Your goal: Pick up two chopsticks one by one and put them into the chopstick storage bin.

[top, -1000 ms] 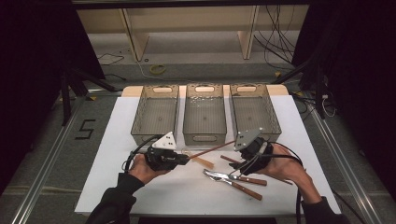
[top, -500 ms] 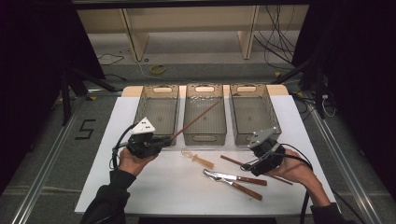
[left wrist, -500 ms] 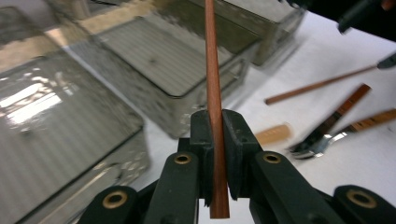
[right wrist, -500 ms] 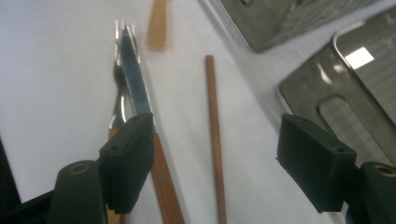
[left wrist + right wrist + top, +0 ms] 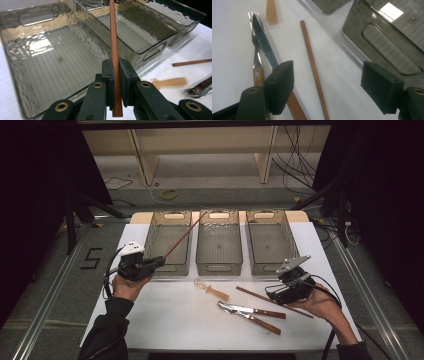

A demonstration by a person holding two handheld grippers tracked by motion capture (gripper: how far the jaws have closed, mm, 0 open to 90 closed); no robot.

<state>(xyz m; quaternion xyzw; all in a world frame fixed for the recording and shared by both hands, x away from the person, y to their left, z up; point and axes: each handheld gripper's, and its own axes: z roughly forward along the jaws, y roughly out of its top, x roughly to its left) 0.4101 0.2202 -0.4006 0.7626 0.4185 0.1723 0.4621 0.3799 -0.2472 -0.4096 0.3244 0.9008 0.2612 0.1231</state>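
Note:
My left gripper (image 5: 159,261) is shut on one end of a brown chopstick (image 5: 182,238). The stick slants up and away over the left grey bin (image 5: 169,240). In the left gripper view the chopstick (image 5: 113,50) stands pinched between the pads of that gripper (image 5: 116,75). My right gripper (image 5: 274,295) hangs open low over the table, and its jaws have just been opening. A second chopstick (image 5: 312,62) lies flat on the white table beneath the gap of the right gripper (image 5: 327,82), and neither pad touches it.
A knife (image 5: 263,41) and a fork (image 5: 257,55) with wooden handles lie together left of the loose chopstick. A small amber utensil (image 5: 212,290) lies in front of the middle bin (image 5: 219,240). The right bin (image 5: 267,237) stands just beyond my right gripper.
My left gripper has carried its chopstick left and away, from the table's middle to the left bin. My right gripper has shifted right and sunk towards the loose chopstick, jaws wider.

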